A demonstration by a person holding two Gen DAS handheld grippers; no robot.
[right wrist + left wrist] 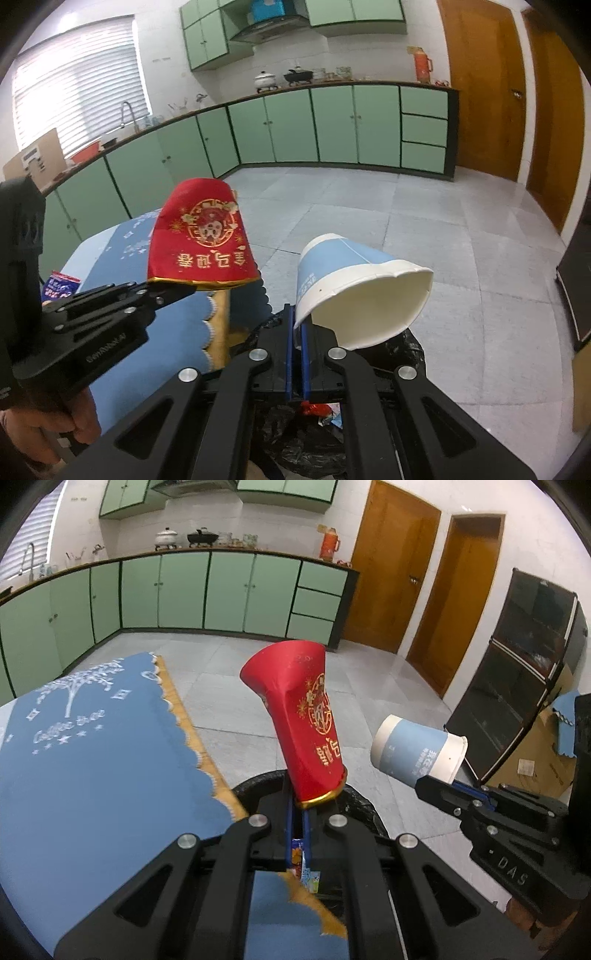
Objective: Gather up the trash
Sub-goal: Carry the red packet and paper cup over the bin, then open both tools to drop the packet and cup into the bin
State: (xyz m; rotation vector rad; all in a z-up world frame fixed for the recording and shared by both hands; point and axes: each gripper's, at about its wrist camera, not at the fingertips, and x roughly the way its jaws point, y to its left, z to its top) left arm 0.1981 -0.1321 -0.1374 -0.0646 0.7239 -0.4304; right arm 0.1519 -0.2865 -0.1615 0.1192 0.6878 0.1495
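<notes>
Two paper cups pinched by their rims above the bin

Left gripper point(297, 806) fingers are clamped on the gold rim of a crushed red cup point(301, 720); right gripper point(297, 334) fingers are clamped on the rim of a blue-and-white cup point(354, 284). Both hang over a black-lined trash bin point(306, 439) beside the blue tablecloth point(92, 746)

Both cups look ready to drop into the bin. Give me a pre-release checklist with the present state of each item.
1. Left gripper pinches the red cup by its rim: ok.
2. Right gripper pinches the blue-and-white cup by its rim: ok.
3. Black-lined trash bin lies below both grippers: ok.
4. Red cup squarely over the bin opening: cannot tell.
5. The cups are apart, not touching: ok.
6. Room left in the bin: cannot tell; some trash already lies inside.
</notes>
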